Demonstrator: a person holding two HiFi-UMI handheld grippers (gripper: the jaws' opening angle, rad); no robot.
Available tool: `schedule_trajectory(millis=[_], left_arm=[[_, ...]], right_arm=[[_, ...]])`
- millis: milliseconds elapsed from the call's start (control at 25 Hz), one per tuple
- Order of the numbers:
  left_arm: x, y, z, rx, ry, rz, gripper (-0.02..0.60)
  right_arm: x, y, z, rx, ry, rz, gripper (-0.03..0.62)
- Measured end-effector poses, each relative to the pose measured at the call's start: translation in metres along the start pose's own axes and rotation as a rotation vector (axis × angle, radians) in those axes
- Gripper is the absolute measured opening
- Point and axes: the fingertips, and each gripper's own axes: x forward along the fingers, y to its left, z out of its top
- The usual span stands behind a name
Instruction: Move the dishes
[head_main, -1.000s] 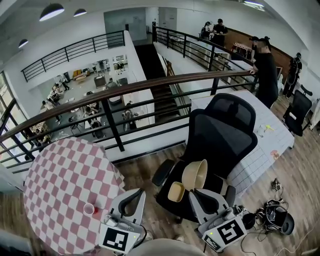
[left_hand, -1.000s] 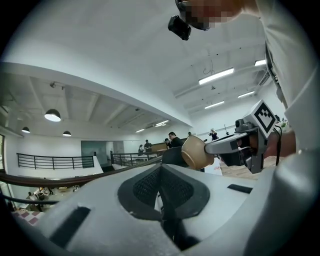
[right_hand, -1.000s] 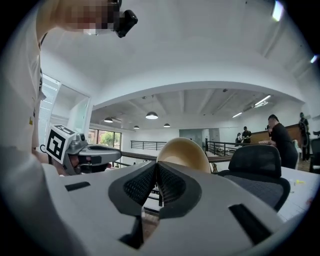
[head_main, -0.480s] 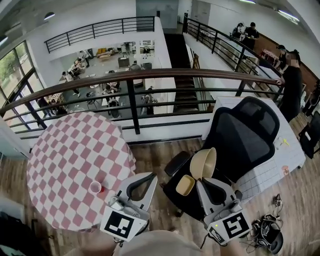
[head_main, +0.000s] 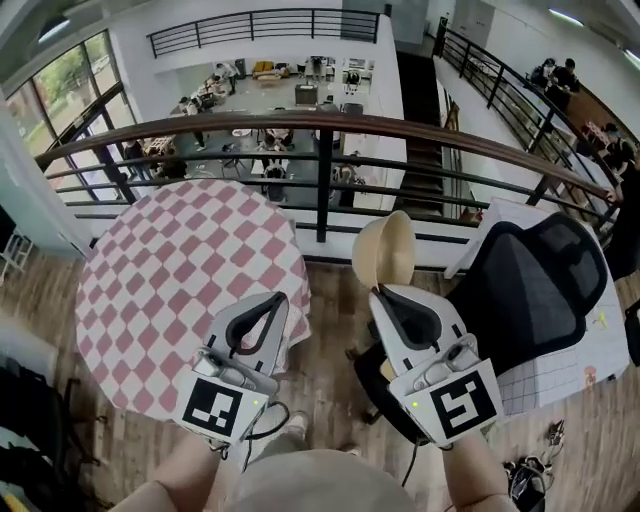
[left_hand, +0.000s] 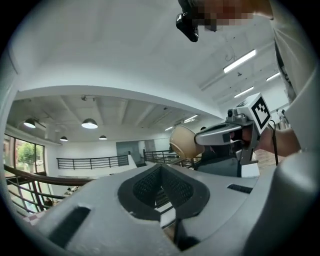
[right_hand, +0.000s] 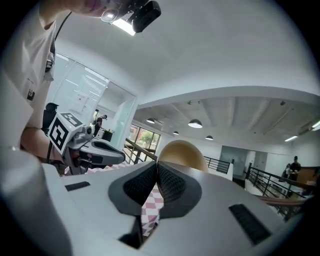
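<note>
Head view: a round table under a red-and-white chequered cloth (head_main: 170, 270) fills the left. Just to the right of its near edge is the left gripper (head_main: 271, 299), a grey hand-held two-jaw tool. The cube at its rear carries a black-and-white square marker (head_main: 212, 408); this is a coded pattern and not legible text. Left gripper view: the dark ribbed pads meet at their tips and nothing sits between them. Right of it, across a small gap, is the right gripper (head_main: 386, 293), the same grey tool, with its own black-and-white marker cube (head_main: 462, 408), again pattern only. Its jaws are nearly closed, pinching the rim of a tan round bowl (head_main: 385, 250). The bowl is tipped on edge in the air over the wooden floor (head_main: 330, 300), between the chequered table and a black mesh office chair (head_main: 530, 285), near the dark metal railing with a brown handrail (head_main: 320, 125). It touches neither the table nor the chair. Right gripper view: the bowl's rounded back rises just beyond the closed pad tips, and chequered cloth shows through the gap below them. Far right, behind the chair, a white grid-patterned table (head_main: 590, 350) is partly in view.
</note>
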Motion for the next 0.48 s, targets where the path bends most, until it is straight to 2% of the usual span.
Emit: schedule_trajectory(millis=[200, 480], left_arm=[[-0.021, 0.06, -0.013, 0.048, -0.01, 0.134, 0.014], [-0.045, 0.11, -0.064, 0.007, 0.095, 0.26, 0.014]], right_arm=[[0.066, 0.033, -0.008, -0.052, 0.047, 0.138, 0.025], [0.146, 0.087, -0.05, -0.088, 0.117, 0.308, 0.025]])
